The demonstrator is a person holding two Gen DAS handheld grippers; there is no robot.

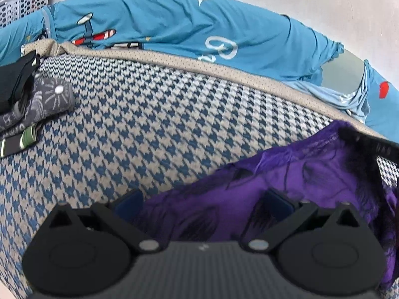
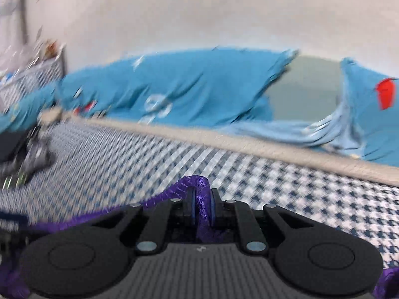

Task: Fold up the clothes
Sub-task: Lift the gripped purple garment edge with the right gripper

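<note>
A purple garment with a dark print (image 1: 286, 174) lies on the houndstooth bed cover (image 1: 149, 129), low and to the right in the left wrist view. My left gripper (image 1: 203, 199) hovers over its near edge with the jaws wide apart, and the cloth spreads loosely between the blue pads (image 1: 129, 203). My right gripper (image 2: 202, 206) is shut on a bunched fold of the purple garment (image 2: 199, 186), which trails off to the left below it. In the left wrist view the garment's far right corner is lifted under a black part (image 1: 369, 144).
A crumpled blue printed sheet (image 1: 187, 25) lies along the wall behind the cover's beige border (image 1: 199, 64). A stack of folded dark garments (image 1: 30, 104) sits at the left. A white perforated basket (image 1: 22, 0) stands in the far left corner.
</note>
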